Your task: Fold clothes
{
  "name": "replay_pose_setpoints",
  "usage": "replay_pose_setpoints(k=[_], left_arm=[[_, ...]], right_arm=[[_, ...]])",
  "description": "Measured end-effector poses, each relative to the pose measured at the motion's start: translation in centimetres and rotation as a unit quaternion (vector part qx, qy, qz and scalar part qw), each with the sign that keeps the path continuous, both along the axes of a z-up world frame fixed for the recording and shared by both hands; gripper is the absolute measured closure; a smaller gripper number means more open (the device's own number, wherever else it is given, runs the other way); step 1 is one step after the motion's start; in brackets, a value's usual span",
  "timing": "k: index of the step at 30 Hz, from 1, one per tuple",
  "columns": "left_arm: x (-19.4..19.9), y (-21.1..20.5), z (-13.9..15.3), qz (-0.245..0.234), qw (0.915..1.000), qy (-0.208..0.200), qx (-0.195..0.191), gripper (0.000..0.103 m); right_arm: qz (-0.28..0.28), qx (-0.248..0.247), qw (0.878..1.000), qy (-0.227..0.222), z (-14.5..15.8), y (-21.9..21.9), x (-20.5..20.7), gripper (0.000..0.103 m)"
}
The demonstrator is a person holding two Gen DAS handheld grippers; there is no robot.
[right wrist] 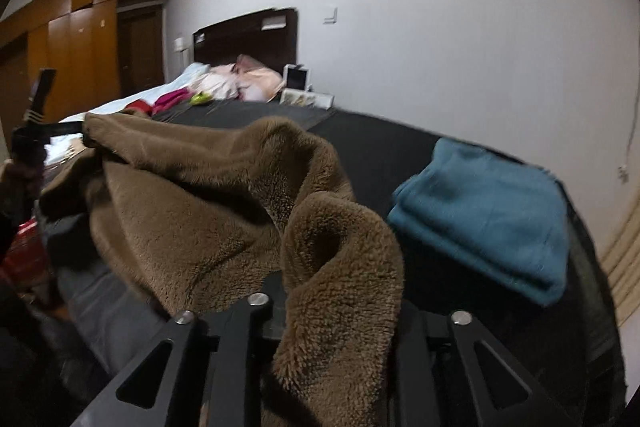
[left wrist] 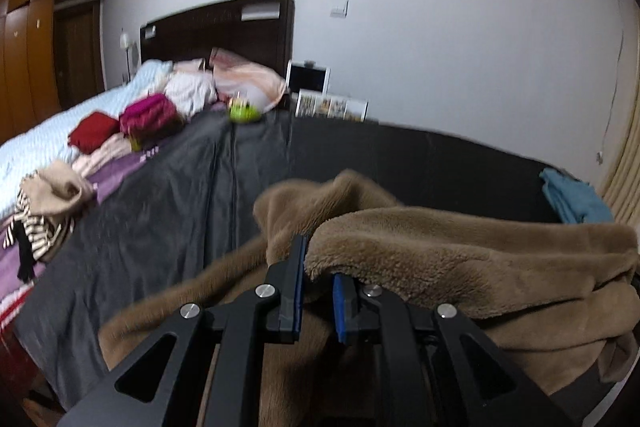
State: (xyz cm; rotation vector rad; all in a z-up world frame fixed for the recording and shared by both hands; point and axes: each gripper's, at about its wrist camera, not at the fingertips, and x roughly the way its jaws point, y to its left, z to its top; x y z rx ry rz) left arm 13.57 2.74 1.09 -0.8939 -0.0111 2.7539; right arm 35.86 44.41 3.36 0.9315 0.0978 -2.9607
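A brown fleece garment (left wrist: 440, 251) hangs bunched above the dark grey bed sheet (left wrist: 160, 211), stretched between both grippers. My left gripper (left wrist: 320, 267) has its blue pads pinched on an edge of the fleece; fabric covers the right finger. In the right wrist view the fleece (right wrist: 192, 195) drapes over my right gripper (right wrist: 340, 287) and hides its fingertips, with a thick fold rising from between them. The left gripper (right wrist: 80, 131) shows at the far left, holding the other end of the fleece.
A folded blue garment (right wrist: 484, 211) lies on the sheet to the right, near the bed's edge and a curtain. Loose clothes sit at the left: red (left wrist: 94, 135), magenta (left wrist: 148, 115), beige (left wrist: 56, 187), striped (left wrist: 36, 231). Pillows and a dark headboard (left wrist: 224, 27) stand behind.
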Motion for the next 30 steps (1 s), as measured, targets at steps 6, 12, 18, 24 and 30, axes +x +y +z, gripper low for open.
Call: replay_pose_setpoints(k=[6, 12, 18, 24, 30], left_arm=[[-0.1, -0.2, -1.0, -0.001, 0.9998, -0.016, 0.009, 0.087], [0.1, 0.5, 0.0, -0.013, 0.9998, -0.006, 0.014, 0.083], [-0.6, 0.4, 0.5, -0.016, 0.9994, -0.008, 0.030, 0.080], [-0.9, 0.5, 0.8, -0.026, 0.9990, -0.005, 0.035, 0.078], [-1.3, 0.5, 1.5, -0.036, 0.9985, -0.002, 0.041, 0.076]], right_arm=[[-0.011, 0.001, 1.000, 0.024, 2.5, 1.3, 1.3, 0.029], [-0.027, 0.014, 0.997, 0.071, 6.4, 0.9, 0.9, 0.029], [0.063, 0.114, 0.991, 0.030, 5.8, -4.2, -3.7, 0.029], [0.081, 0.167, 0.981, -0.061, 2.0, -5.3, -9.2, 0.035], [0.081, 0.061, 0.994, -0.047, 4.4, -4.0, -8.7, 0.092]])
